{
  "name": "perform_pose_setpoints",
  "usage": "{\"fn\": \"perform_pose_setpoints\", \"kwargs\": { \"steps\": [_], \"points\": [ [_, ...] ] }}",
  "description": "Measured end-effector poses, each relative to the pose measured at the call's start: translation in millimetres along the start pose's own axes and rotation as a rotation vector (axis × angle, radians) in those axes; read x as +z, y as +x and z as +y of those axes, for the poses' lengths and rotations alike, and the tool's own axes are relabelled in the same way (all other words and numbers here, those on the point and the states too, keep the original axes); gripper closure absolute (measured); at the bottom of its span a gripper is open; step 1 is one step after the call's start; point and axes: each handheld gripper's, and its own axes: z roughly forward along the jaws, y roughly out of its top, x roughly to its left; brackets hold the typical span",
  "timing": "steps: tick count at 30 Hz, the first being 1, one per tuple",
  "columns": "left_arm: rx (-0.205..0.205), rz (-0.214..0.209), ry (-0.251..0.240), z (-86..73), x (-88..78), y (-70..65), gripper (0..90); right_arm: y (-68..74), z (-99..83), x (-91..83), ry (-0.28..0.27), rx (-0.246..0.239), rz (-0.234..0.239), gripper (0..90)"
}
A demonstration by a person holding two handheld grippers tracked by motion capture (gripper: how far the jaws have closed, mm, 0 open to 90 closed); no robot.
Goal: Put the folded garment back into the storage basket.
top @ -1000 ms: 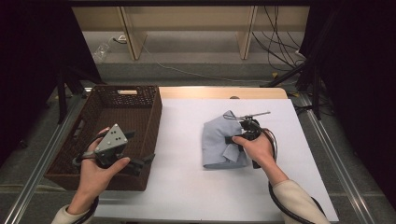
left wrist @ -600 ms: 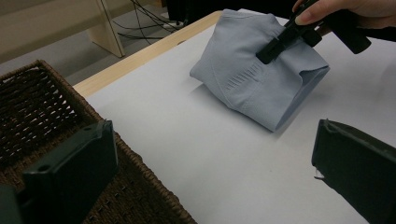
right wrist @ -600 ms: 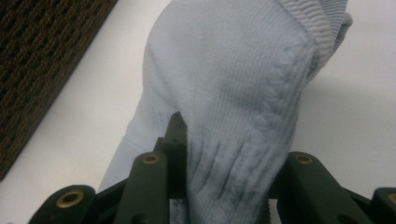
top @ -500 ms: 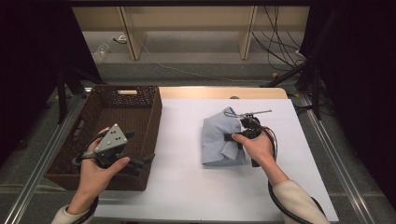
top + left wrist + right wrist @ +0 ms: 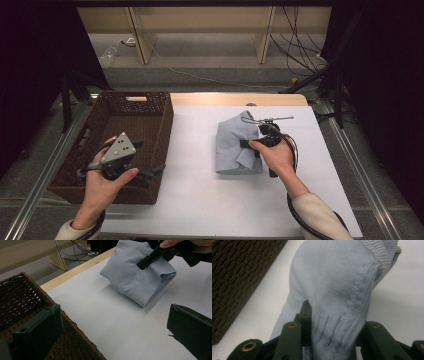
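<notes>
right jaws: closed on a bunched fold of the light blue knit garment (image 5: 332, 290); fabric pinched between the two black jaws, seam ribs pressed in the grip
right gripper (image 5: 252, 143): sits at the garment's right edge, held in the right hand (image 5: 277, 156); its jaw reaches onto the cloth
garment: folded into a compact bundle on the white surface (image 5: 200, 190), right of middle; one side looks lifted off the surface, the rest resting; well apart from the basket
left jaws: wide apart, holding nothing; seen either side of the left gripper view with bare surface between
left gripper (image 5: 150, 175): hovers over the near right corner of the brown wicker basket (image 5: 155, 105), pointing toward the garment
basket: at the left of the surface; no clothing seen in it
step in hand: judged to be picking up the folded garment, probably to carry it to the basket
next move: calls for a lift that keeps the fold from slipping open; the left jaws could support the free side before the carry leftward
</notes>
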Motion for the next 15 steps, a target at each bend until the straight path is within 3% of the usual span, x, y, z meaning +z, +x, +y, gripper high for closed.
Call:
{"fn": "perform_pose_setpoints", "kwargs": {
  "steps": [15],
  "points": [
    [-0.001, 0.004, -0.002, 0.5, -1.2, 0.5, 0.0, 5.7, 4.0, -5.7, -0.03, -0.005, 0.004, 64.5]
  ]
}}
